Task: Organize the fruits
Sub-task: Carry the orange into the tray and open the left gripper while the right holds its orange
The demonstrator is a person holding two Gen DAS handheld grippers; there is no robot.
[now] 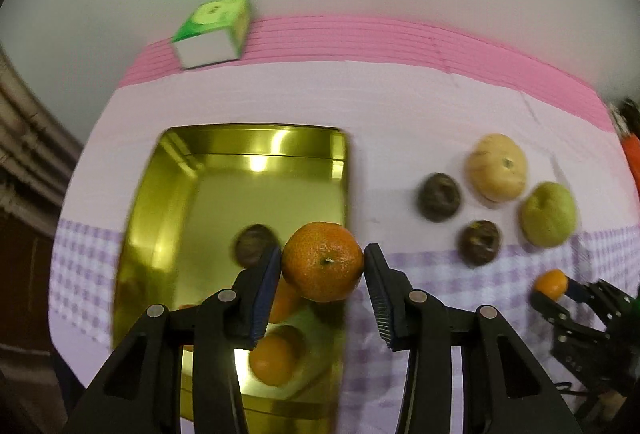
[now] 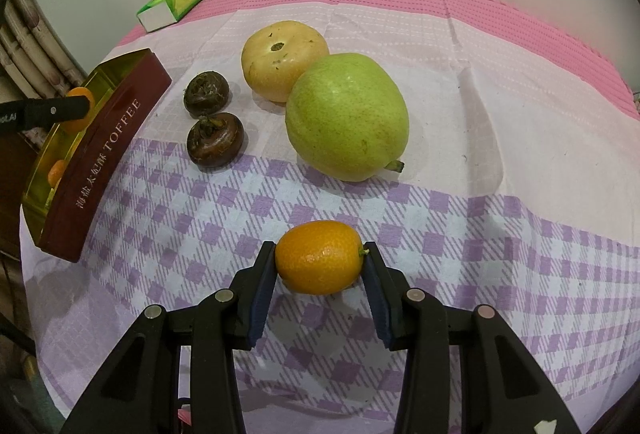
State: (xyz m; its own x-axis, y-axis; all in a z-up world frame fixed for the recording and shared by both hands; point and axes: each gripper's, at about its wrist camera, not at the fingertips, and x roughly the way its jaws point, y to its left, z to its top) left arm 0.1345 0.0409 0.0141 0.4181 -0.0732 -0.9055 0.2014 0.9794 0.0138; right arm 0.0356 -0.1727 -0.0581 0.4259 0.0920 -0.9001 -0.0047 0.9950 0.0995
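my left gripper (image 1: pixel 323 261) clamped on a tangerine (image 1: pixel 322 260) above the tin (image 1: pixel 256 142), my right gripper (image 2: pixel 320 263) on a kumquat (image 2: pixel 319 257), toffee lettering only in the right view

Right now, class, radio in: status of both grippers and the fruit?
Left gripper shut on mandarin, over gold tin. Right gripper shut on kumquat, above cloth. Pear, apple still out; nothing blocking.

My left claw (image 1: pixel 323 261) grips a mandarin (image 1: pixel 322 260) above the gold tin (image 1: pixel 256 142). Inside lie what look like two orange fruits (image 1: pixel 274 360) and one dark one (image 1: pixel 253 244), blurred.
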